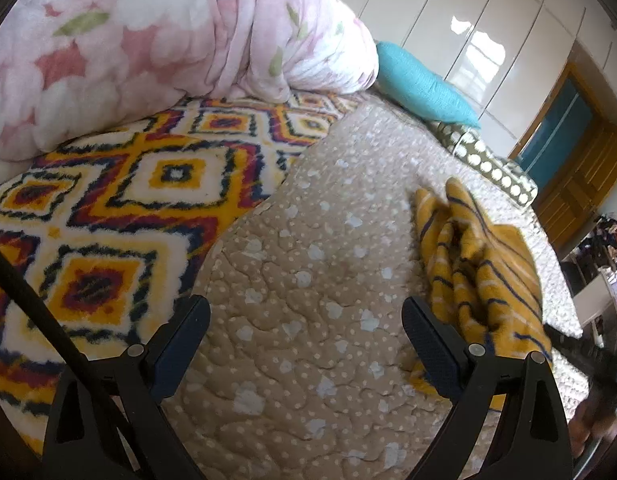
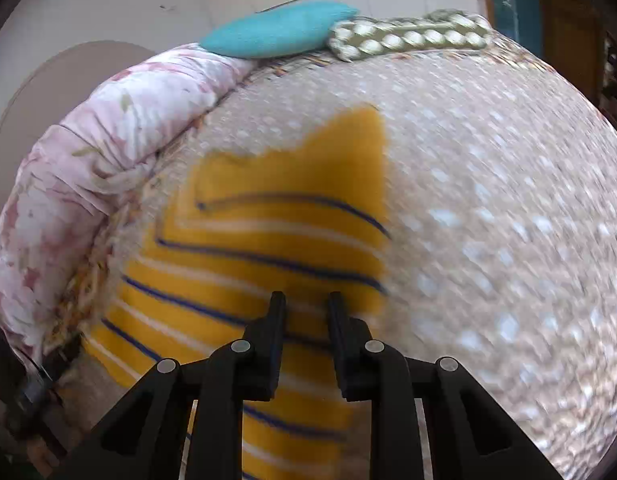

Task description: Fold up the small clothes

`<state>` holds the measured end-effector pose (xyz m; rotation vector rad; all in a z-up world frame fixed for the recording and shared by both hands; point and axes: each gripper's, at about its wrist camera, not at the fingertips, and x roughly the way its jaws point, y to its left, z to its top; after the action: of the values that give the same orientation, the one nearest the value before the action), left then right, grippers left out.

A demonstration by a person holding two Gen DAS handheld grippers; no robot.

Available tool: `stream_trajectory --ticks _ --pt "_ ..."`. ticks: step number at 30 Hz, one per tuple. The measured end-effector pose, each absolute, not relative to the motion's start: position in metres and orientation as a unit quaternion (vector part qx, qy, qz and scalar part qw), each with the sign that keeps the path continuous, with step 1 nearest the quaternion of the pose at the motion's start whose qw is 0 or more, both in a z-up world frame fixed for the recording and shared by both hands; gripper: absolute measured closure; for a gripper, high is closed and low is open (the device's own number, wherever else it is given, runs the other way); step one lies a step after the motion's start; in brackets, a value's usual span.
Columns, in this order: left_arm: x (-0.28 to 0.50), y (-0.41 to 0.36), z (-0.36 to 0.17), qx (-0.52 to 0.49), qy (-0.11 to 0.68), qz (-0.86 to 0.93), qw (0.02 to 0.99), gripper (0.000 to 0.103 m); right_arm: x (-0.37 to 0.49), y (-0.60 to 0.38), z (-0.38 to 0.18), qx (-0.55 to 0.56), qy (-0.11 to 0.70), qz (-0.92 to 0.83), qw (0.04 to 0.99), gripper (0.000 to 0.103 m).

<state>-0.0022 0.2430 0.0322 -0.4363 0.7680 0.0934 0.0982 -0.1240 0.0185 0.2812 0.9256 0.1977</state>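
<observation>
A small mustard-yellow knit garment with navy and white stripes (image 1: 484, 264) lies on a beige quilted bedspread dotted with white spots (image 1: 308, 272). In the left wrist view it sits bunched and rumpled to the right of the left gripper (image 1: 304, 340), whose jaws stand wide apart over bare quilt, holding nothing; the garment's edge lies just beside the right-hand finger.

In the right wrist view the same striped garment (image 2: 276, 216) appears spread flatter, its stripes running across the frame, though the picture is blurred. The right gripper (image 2: 306, 320) is over the garment with its jaws drawn near each other, a narrow gap left between them. Whether cloth is pinched there cannot be told.

A fleecy blanket with yellow, maroon and navy diamond pattern (image 1: 120, 208) lies left of the quilt, and a bulky pink floral duvet (image 1: 156, 44) is heaped beyond it. A teal cushion (image 1: 424, 84) and an olive pillow with white dots (image 1: 492, 164) rest at the far end of the bed, touching each other.

No brand, label or readable writing shows on any of these things.
</observation>
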Motion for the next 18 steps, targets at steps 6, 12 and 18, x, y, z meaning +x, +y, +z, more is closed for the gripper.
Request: stream_trajectory --ticks 6,12,18 --pt "-0.012 0.223 0.06 -0.216 0.321 0.0 0.922 0.007 0.066 -0.168 0.023 0.183 0.417 0.105 0.884 0.052" --pt "0.04 0.182 0.065 -0.207 0.374 -0.118 0.897 0.004 0.09 -0.184 -0.006 0.289 0.423 0.187 0.838 0.036" --pt "0.089 0.167 0.032 -0.172 0.45 -0.124 0.868 0.013 0.134 -0.155 -0.036 0.345 0.413 0.226 0.812 0.037"
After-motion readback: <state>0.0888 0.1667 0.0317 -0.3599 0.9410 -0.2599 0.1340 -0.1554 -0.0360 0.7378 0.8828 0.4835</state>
